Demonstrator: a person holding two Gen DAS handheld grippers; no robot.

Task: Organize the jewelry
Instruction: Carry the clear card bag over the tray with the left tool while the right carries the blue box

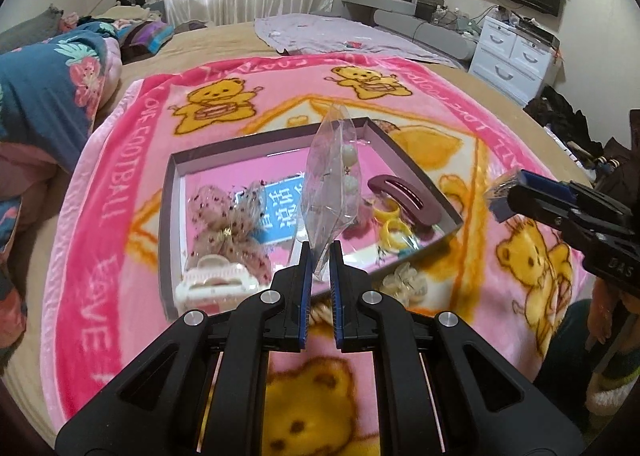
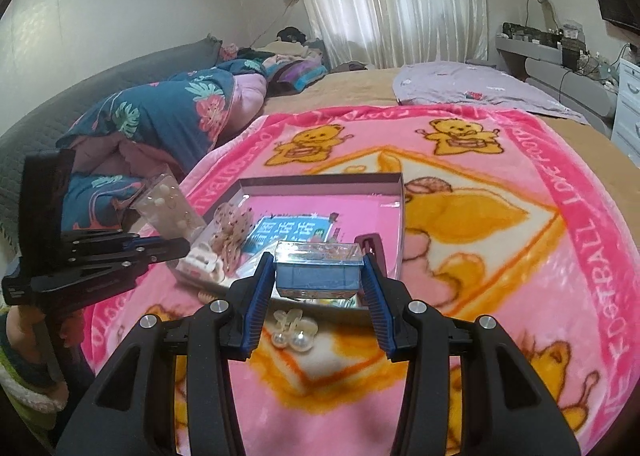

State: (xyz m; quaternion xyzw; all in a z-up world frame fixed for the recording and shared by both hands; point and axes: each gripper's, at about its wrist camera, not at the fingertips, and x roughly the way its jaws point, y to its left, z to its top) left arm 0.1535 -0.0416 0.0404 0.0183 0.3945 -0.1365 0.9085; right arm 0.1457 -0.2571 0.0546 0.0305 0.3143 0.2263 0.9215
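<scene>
Left jaws [image 1: 319, 256] pinching one bag [image 1: 332, 176], right jaws [image 2: 320, 272] one box [image 2: 318, 270]

Tray on the blanket, blanket on the bed

The tray [image 1: 170, 192] sits on the blanket [image 1: 120, 160] spread over the bed [image 1: 224, 40]; inside lie a bow [image 1: 230, 222] and clip [image 1: 214, 276] at left, a card [image 1: 280, 212] in the middle, rings [image 1: 392, 230] at right. A pearl piece [image 2: 294, 332] lies before the tray.
</scene>
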